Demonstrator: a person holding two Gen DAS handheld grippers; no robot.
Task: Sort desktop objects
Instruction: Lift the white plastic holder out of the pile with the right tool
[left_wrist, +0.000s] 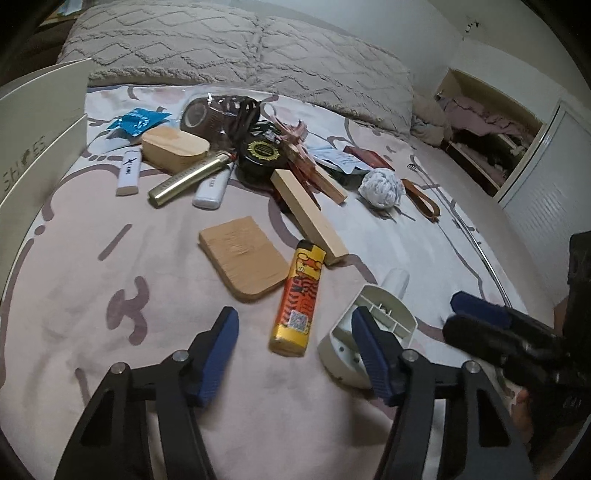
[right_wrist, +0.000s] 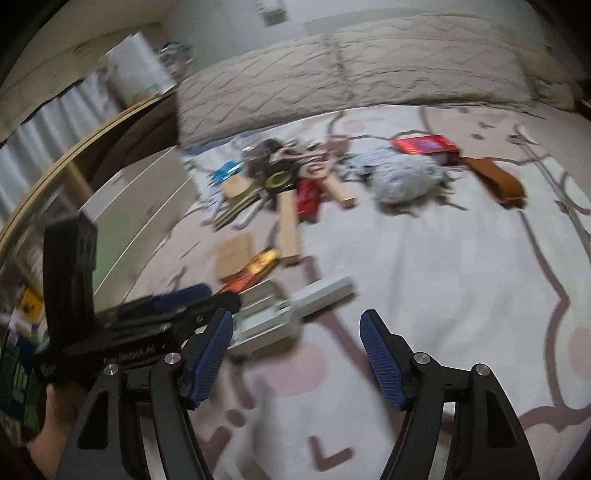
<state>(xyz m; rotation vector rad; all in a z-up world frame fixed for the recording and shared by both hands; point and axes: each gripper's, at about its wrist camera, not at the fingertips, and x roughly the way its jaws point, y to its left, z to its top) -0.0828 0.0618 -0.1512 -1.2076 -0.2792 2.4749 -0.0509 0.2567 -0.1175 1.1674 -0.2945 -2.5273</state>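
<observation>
The left gripper (left_wrist: 295, 332) hovers low over the bed (left_wrist: 110, 258), its blue-padded fingers (left_wrist: 218, 350) spread wide apart and holding nothing. Between those fingers, slightly ahead of the tips, lies the yellow-and-orange lighter (left_wrist: 298, 299), lengthwise on the sheet. Touching the inner face of the right-hand finger is a white plastic part (left_wrist: 369, 328) with a stubby handle. Ahead of the left-hand finger sits a flat wooden tile (left_wrist: 243, 256), and beyond the lighter a long wooden block (left_wrist: 308, 212) points back toward the main heap: a brass tube (left_wrist: 188, 179), two white lighters (left_wrist: 129, 171), a rounded wooden block (left_wrist: 173, 147), a black round tin (left_wrist: 260, 157) and a crumpled paper ball (left_wrist: 380, 188).

The right gripper (right_wrist: 295, 332) is likewise open, fingers (right_wrist: 380, 358) well apart and empty, over bare sheet. The white plastic part (right_wrist: 273, 314) lies just ahead of its left-hand finger, though this view is blurred. A grey textured pillow (left_wrist: 236, 48) lies across the bed beyond the heap.
</observation>
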